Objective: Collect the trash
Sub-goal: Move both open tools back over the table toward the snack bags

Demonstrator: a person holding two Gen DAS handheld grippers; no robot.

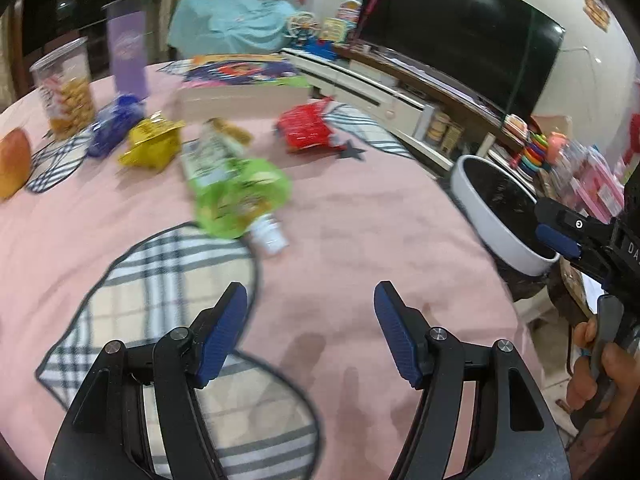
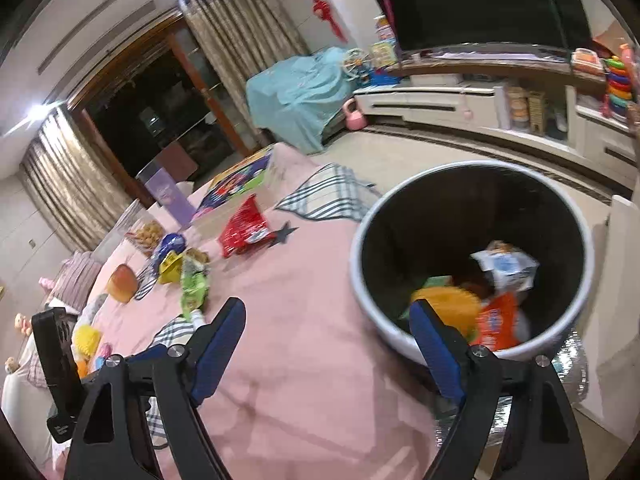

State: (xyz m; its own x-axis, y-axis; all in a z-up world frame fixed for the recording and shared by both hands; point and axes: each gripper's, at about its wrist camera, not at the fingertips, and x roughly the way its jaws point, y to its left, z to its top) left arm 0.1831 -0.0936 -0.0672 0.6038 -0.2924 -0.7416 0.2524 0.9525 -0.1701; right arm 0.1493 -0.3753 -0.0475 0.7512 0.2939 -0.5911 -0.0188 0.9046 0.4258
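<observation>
Left gripper (image 1: 310, 332): angled down over the near part of the pink-clothed round tabletop (image 1: 360, 208), jaws wide, nothing between them.

Right gripper (image 2: 328, 346): angled down at the tabletop's right edge, jaws spread wide and empty, right finger over the rim of the white round bin with black liner (image 2: 362, 276). The left wrist view shows a hand (image 1: 592, 364) wrapped around its handle.

Bin stands just off the tabletop's right edge; holds 1 orange packet (image 2: 500, 320), 1 white-blue wrapper (image 2: 508, 268), 1 blurred yellow-orange item (image 2: 448, 304).

Trash on the tabletop, counted:
- 1 green drink pouch with white cap (image 1: 236, 184), centre, lying flat, long axis running away from the camera, cap toward the near edge.
- 1 yellow crumpled wrapper (image 1: 152, 146), left of it.
- 1 blue wrapper (image 1: 114, 124), further left.
- 1 red snack bag (image 1: 306, 128), toward the far right edge.

Also there: 1 clear snack jar (image 1: 66, 92), 1 purple tall canister (image 1: 126, 52), far left.
</observation>
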